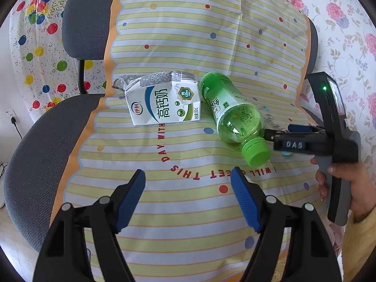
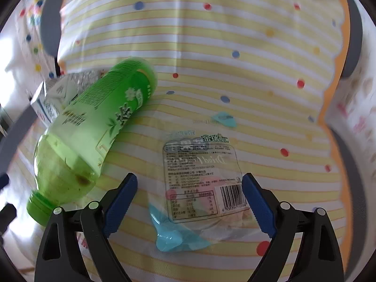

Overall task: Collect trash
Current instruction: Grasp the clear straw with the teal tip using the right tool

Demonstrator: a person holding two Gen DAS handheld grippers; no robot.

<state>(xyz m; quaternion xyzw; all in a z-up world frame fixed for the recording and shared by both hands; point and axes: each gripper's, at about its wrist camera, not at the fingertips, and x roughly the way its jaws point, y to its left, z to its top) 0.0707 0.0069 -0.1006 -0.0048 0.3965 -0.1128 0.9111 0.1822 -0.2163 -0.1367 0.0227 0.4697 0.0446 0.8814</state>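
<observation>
Surface: striped yellow-and-white dotted cloth (image 1: 188, 35) draped over two grey upholstered chairs (image 1: 35, 152); it fills most of both views. No table here.
Trash, largest: green plastic bottle with green screw cap (image 1: 231, 115), lying on its side right of centre in the left wrist view, cap toward the lower right. In the right wrist view it sits in the left half, cap at lower left.
Trash, next: white milk carton with torn silver top (image 1: 162, 101), centre of the left wrist view, just left of the bottle; whether they touch I cannot tell.
Trash, smallest: clear plastic snack wrapper with blue corner and barcode (image 2: 202, 178), flat on the cloth, lower centre of the right wrist view.
Left gripper (image 1: 188, 183): fingers spread wide, nothing between them, hovering low in frame, near the carton and bottle but apart from both.
Right gripper (image 2: 189, 188): fingers wide apart, straddling the wrapper without pressing it.
Step in hand: likely the approach for a first pickup; all three pieces lie uncollected.
Next move: probably lower the right fingers onto the wrapper and pinch. Thin film lying flat may slip or crumple, so the tips need to meet the cloth.
</observation>
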